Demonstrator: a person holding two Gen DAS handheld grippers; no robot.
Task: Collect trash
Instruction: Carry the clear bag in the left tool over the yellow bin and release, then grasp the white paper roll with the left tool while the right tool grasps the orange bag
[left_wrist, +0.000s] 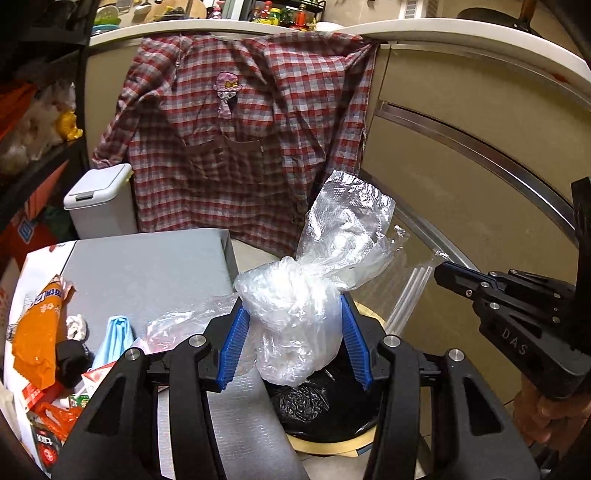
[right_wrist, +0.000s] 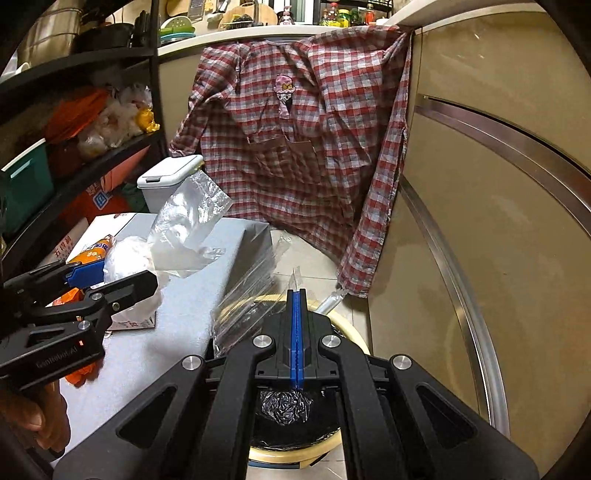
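Clamping a clear plastic bag (left_wrist: 295, 317), the left tool (left_wrist: 293, 345) hangs over the bin (left_wrist: 325, 439); right tool (right_wrist: 297, 339) closed.

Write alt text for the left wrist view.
The left gripper holds a bunched clear plastic bag over a bin lined with black plastic. Wrappers litter the grey surface at left, the right gripper enters from the right, and a plaid shirt hangs behind.

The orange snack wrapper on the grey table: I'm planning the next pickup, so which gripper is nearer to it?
Left. The left gripper is beside the table holding a clear bag, nearer the orange snack wrapper; the right gripper is over the bin, farther away.
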